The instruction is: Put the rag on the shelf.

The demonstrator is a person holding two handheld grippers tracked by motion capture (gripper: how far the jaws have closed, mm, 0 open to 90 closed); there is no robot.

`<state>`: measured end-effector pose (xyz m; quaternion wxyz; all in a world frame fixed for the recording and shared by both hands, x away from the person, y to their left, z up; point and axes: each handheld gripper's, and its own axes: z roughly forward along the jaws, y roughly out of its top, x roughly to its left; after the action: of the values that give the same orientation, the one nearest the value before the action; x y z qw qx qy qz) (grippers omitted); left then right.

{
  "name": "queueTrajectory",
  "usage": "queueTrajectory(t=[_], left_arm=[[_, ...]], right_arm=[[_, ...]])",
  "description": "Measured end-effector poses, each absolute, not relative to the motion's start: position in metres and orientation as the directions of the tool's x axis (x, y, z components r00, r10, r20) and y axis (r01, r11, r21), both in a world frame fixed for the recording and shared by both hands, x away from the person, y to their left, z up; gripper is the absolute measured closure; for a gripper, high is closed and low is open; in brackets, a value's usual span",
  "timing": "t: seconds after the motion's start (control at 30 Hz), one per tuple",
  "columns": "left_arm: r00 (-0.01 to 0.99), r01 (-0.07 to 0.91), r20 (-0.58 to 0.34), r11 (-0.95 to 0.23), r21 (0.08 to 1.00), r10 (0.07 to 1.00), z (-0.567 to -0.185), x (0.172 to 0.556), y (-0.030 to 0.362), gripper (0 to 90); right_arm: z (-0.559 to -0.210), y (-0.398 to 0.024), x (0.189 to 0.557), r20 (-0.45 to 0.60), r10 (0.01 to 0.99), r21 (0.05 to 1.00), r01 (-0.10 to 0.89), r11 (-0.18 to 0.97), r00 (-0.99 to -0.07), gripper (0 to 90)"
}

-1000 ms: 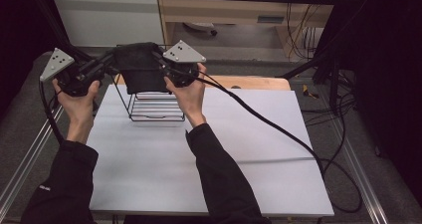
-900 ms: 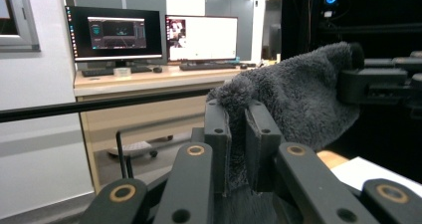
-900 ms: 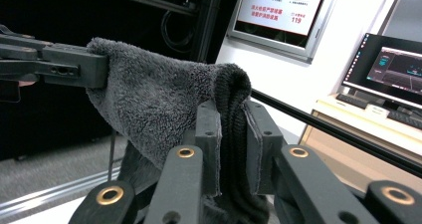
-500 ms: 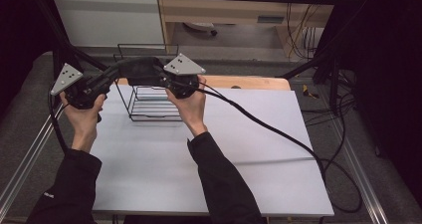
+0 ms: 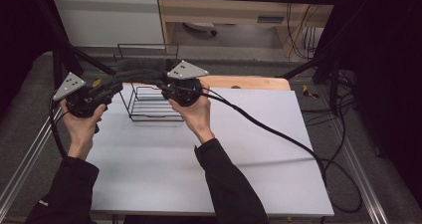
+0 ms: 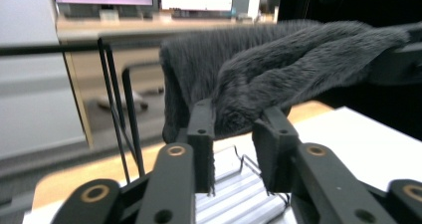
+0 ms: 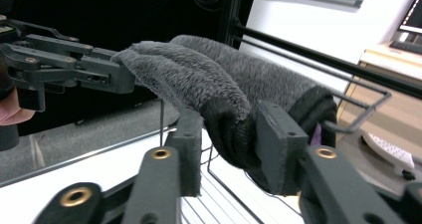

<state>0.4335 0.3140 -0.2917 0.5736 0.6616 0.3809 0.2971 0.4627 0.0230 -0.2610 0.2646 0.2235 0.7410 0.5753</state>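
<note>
A dark grey fuzzy cloth [image 5: 142, 70] lies draped over the top bar of a black wire rack [image 5: 149, 107] at the back left of the white table [image 5: 249, 149]. My left gripper [image 5: 117, 84] is at the cloth's left end and my right gripper [image 5: 161, 82] at its right end. Both pairs of jaws have just been opening. In the left gripper view the cloth [image 6: 278, 64] rests loosely between the parted jaws of the left gripper [image 6: 238, 130]. In the right gripper view the cloth's rolled edge [image 7: 224, 99] sits between the spread jaws of the right gripper [image 7: 231, 132], and the left gripper [image 7: 107, 77] shows at the cloth's far end.
A wooden board [image 5: 249, 82] lies along the table's back edge behind the rack. Black cables [image 5: 278, 134] trail from the right gripper across the table to its right side. Metal rails [image 5: 25, 159] flank the table. A desk with screens stands behind.
Both hands have come down with the cloth, which hung spread above the rack and now lies over its top bar. Both grippers' jaws stand wider than before.
</note>
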Motion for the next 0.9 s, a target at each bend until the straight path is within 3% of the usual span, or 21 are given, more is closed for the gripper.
queueTrajectory(t=[0.33,0.63,0.9], left_arm=[[0.512,0.296,-0.062,-0.107,0.949,0.857,-0.302,0.429,0.313,52.6],[0.519,0.404,-0.072,-0.170,0.899,0.852,-0.333,0.426,0.307,32.5],[0.550,0.436,-0.060,-0.225,0.872,0.833,-0.344,0.417,0.295,18.7]], right_arm=[[-0.277,0.014,0.459,-0.076,0.630,0.945,0.145,0.292,-0.773,44.9],[-0.311,-0.005,0.462,0.037,0.627,0.907,0.290,0.306,-0.778,21.9],[-0.319,-0.040,0.453,0.038,0.650,0.895,0.315,0.316,-0.759,11.6]])
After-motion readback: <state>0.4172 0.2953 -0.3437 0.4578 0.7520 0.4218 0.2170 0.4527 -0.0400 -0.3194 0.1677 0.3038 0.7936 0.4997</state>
